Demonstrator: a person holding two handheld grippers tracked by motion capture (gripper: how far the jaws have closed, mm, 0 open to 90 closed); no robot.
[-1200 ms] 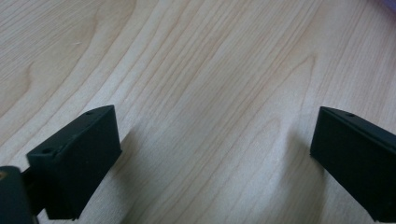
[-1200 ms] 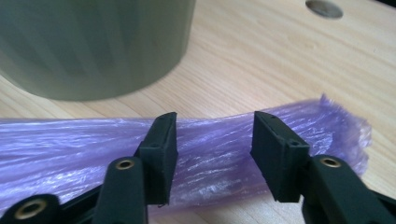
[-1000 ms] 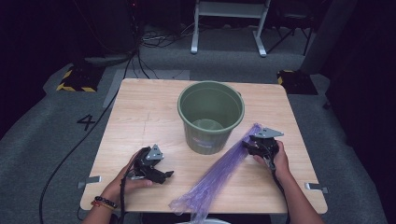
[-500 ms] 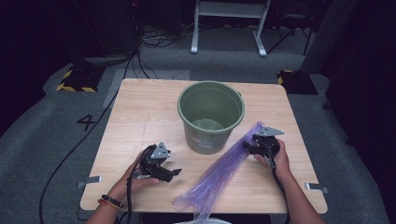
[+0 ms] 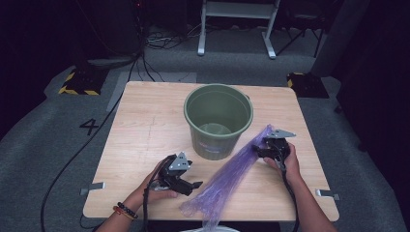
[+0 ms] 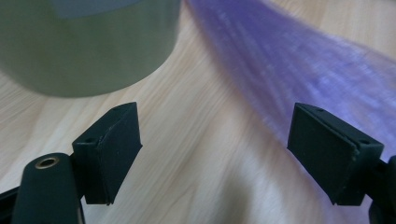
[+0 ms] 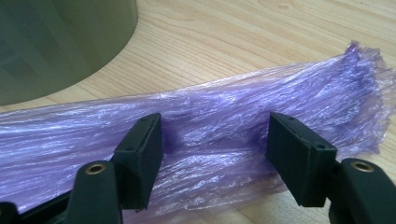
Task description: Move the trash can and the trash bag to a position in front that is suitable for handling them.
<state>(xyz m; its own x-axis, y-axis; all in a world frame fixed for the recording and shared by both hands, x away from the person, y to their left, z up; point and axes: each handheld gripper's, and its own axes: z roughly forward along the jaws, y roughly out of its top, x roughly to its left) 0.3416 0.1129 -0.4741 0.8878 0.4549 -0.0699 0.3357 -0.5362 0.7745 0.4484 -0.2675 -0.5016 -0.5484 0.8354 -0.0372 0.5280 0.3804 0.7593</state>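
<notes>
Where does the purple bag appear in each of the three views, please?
High view: the purple bag lies slantwise from the right gripper down to the table's near edge.
Left gripper view: upper right, blurred, beyond the right-hand jaw.
Right gripper view: across the middle, between the open jaws.
Shared landmark: the green bucket, upper left in both gripper views.

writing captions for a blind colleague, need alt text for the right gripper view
The right gripper has its two black jaws open on either side of a crinkled purple plastic bag stretched across a light wooden table. The green bucket stands at upper left.
</notes>
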